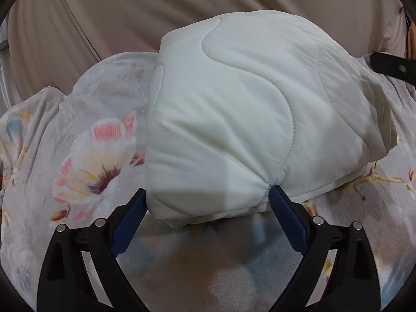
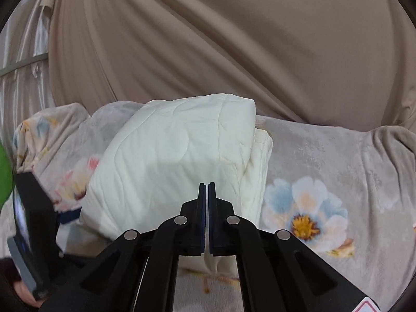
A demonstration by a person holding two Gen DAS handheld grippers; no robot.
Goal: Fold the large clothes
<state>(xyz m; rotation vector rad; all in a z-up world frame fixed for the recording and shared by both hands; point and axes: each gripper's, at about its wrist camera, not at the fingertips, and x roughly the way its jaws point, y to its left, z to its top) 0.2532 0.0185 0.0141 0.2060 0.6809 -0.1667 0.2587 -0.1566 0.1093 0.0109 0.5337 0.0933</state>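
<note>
A folded white quilted garment (image 1: pixel 234 119) is lying as a thick bundle on a grey floral blanket (image 1: pixel 85 140), with wavy stitch lines running across its top face. The blanket is covering a soft surface, apparently a bed, though that cannot be confirmed. A beige curtain (image 2: pixel 234 39) is hanging directly behind the blanket.

The left gripper (image 1: pixel 208 195) is sitting at the near edge of the bundle with its jaws spread wide. The near corner of the garment is lying between the blue ribbed pads (image 1: pixel 283 208); the right-hand pad is touching the fabric at a small pucker, and the left-hand pad is standing just beside the bundle's side. The fabric is not looking squeezed, so the jaws are reading as released.

The right gripper (image 2: pixel 207 184) is pointing at the near face of the same bundle, its jaws clenched together with only a thin slit between the pads. Nothing is visible between the tips, which are overlapping the white fabric in the right wrist view; whether they are touching it cannot be told.

In the right wrist view, the garment's folded layers are showing as stacked edges on its right side, beside a blue-and-white flower (image 2: pixel 304 210) printed on the blanket. A pink flower (image 1: pixel 96 161) is showing on the blanket to the left of the bundle.
</note>
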